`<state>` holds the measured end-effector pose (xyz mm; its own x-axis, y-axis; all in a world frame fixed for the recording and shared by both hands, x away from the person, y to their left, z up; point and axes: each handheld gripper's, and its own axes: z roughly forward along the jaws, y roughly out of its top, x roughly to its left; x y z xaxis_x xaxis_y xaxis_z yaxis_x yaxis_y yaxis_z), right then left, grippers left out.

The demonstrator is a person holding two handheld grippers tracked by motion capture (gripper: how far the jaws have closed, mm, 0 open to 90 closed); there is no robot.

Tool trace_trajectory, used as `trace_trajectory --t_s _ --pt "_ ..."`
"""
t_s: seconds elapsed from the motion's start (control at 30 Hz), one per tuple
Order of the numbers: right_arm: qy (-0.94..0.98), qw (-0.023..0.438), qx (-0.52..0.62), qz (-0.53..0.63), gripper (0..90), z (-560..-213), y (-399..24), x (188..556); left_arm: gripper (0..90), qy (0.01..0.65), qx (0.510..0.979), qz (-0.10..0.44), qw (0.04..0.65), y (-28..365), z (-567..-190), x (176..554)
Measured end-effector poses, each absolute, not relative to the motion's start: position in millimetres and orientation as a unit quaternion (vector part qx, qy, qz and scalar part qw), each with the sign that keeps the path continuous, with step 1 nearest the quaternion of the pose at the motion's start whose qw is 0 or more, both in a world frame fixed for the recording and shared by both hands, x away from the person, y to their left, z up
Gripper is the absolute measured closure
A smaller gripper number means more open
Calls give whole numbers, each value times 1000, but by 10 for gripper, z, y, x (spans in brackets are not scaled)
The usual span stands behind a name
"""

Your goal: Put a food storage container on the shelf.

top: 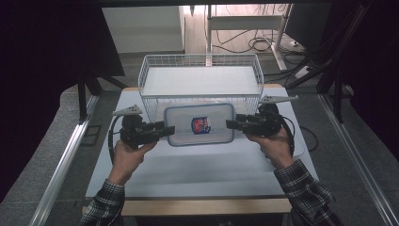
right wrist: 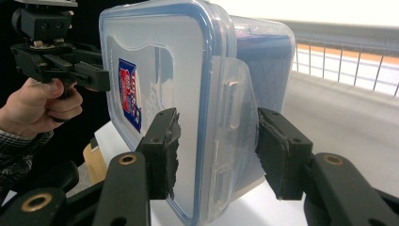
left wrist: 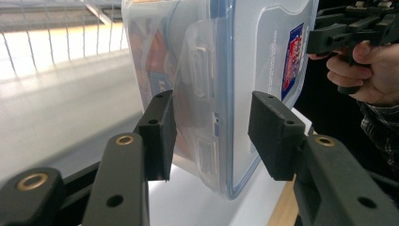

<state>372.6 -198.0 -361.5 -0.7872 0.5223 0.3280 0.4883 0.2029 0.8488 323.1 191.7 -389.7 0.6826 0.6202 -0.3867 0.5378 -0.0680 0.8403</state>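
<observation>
Container: clear plastic box with blue-edged lid and a red-blue label, held between both grippers above the white table, just in front of the wire basket.
Left gripper: jaws pinch the box's left end, one pad on the lid, one on the underside.
Right gripper: jaws pinch the right end likewise, over the side latch.
</observation>
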Motion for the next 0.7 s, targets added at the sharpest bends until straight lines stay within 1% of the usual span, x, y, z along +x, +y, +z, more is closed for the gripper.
trace_trajectory --t_s 0.37,0.63,0.7 --pt "768 33 322 552 510 -3294 -1960 3920 524 389 725 53 566 1940 -3545 3472" --pt "764 35 322 558 511 -3142 -1936 4071 524 388 723 53 569 1971 -3369 3647" --pt "762 31 325 560 510 -3096 -1926 4156 524 390 723 55 567 1978 -3304 3722"
